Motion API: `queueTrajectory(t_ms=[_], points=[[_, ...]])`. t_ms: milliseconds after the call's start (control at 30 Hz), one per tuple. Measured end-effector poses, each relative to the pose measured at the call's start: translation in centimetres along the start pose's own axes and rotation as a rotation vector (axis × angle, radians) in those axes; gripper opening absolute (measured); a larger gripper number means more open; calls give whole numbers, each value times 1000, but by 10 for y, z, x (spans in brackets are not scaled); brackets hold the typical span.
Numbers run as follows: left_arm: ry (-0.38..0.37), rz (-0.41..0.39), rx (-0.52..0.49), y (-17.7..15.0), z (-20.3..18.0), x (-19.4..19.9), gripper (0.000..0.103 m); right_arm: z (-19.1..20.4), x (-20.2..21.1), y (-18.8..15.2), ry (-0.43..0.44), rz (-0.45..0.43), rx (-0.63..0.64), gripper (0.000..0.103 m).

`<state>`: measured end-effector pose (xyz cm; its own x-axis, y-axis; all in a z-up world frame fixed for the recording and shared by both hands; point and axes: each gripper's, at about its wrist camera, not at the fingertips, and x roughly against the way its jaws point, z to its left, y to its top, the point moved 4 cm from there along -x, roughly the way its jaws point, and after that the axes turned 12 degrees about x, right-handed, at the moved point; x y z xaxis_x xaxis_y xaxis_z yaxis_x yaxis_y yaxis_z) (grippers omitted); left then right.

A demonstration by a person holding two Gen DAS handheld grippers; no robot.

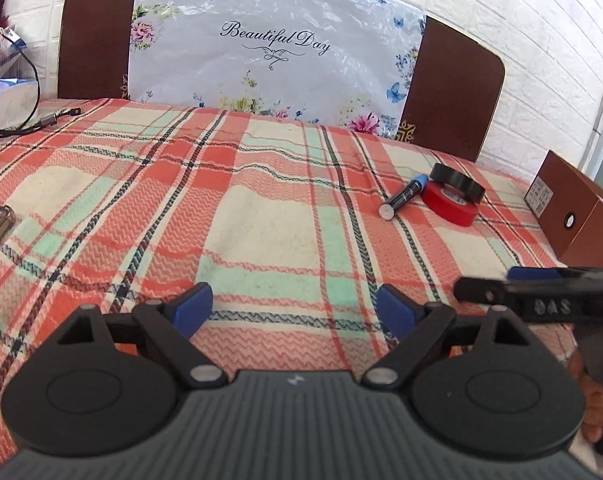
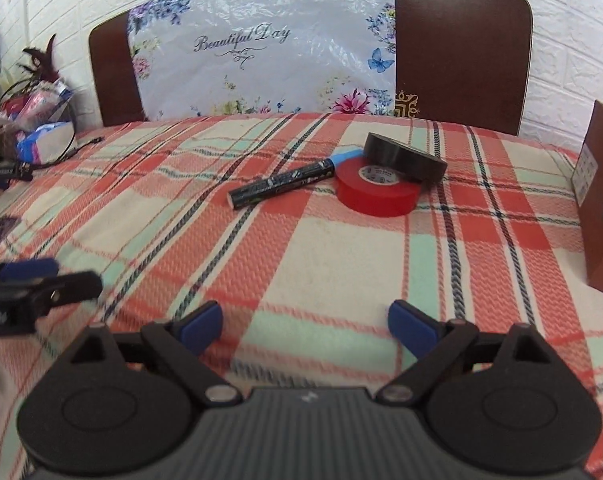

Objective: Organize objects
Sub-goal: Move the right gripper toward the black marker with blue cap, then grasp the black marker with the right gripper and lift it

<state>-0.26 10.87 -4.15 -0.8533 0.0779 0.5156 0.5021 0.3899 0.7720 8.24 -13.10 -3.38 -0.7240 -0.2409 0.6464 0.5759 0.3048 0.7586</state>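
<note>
Your left gripper point(image 1: 295, 308) and right gripper point(image 2: 305, 326) both hover over the plaid tabletop point(image 2: 261, 240), jaws apart, nothing between them. Toward the far right corner lies the marker point(image 2: 287, 182), just beside the red tape roll point(image 2: 375, 192); the black tape roll point(image 2: 405, 156) leans on the red one.

The floral plastic bag point(image 1: 277, 44) reads "Beautiful Day"; the right tongs point(image 1: 541, 296) show "DAS".

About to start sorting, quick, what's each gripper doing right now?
Left gripper: open, holding nothing.
Right gripper: open, holding nothing.
</note>
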Motion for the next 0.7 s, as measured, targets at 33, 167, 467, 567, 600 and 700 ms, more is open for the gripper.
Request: queueTrajectory(t_ms=[33, 167, 467, 567, 600, 700], points=[[-3, 0, 1, 0, 0, -1, 91, -1, -4, 4, 4, -4, -19, 94], [-10, -3, 5, 0, 1, -2, 91, -4, -20, 17, 18, -24, -69, 94], [-38, -6, 34, 3, 4, -2, 92, -5, -52, 42, 33, -56, -142, 96], [-42, -8, 41, 3, 4, -1, 92, -5, -65, 52, 21, -52, -156, 98], [-44, -8, 43, 4, 4, -1, 92, -4, -69, 55, 23, -51, -166, 100], [-48, -9, 49, 4, 5, -1, 92, 4, -80, 64, -6, -40, -141, 96]])
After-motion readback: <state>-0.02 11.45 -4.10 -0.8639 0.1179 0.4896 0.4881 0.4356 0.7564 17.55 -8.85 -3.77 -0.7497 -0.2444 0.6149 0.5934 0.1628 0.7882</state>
